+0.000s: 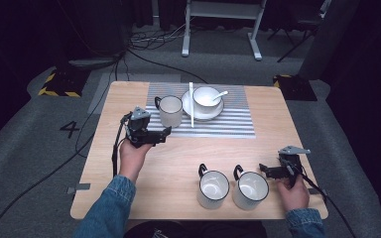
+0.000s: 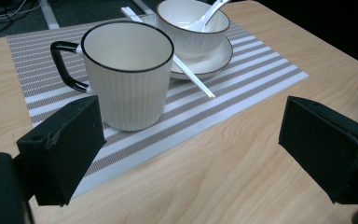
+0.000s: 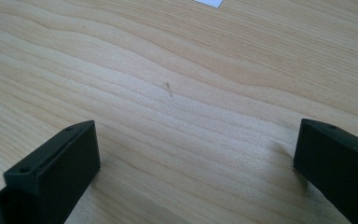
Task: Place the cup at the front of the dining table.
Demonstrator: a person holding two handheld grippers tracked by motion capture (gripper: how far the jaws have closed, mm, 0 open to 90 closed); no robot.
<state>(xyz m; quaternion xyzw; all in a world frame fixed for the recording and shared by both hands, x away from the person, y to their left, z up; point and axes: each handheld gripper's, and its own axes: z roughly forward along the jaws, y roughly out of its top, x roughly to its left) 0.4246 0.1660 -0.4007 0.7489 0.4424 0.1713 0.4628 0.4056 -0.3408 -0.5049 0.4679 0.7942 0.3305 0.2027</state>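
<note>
My left hand [image 1: 131,156] holds the left tool [image 1: 164,133] above the worktop [image 1: 178,158], its jaws spread wide and pointing to my right. My right hand [image 1: 292,191] grips the right tool [image 1: 264,168] low at the near right edge, jaws wide apart with nothing between them, pointing left. Both forearms wear denim sleeves [image 1: 106,208].

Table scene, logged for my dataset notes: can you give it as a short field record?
surface: wooden table with striped placemat
on placemat: mug, bowl on saucer, spoon in bowl, chopsticks
near edge: two mugs, side by side
left gripper: open, near placemat mug
right gripper: open, beside right mug
</note>
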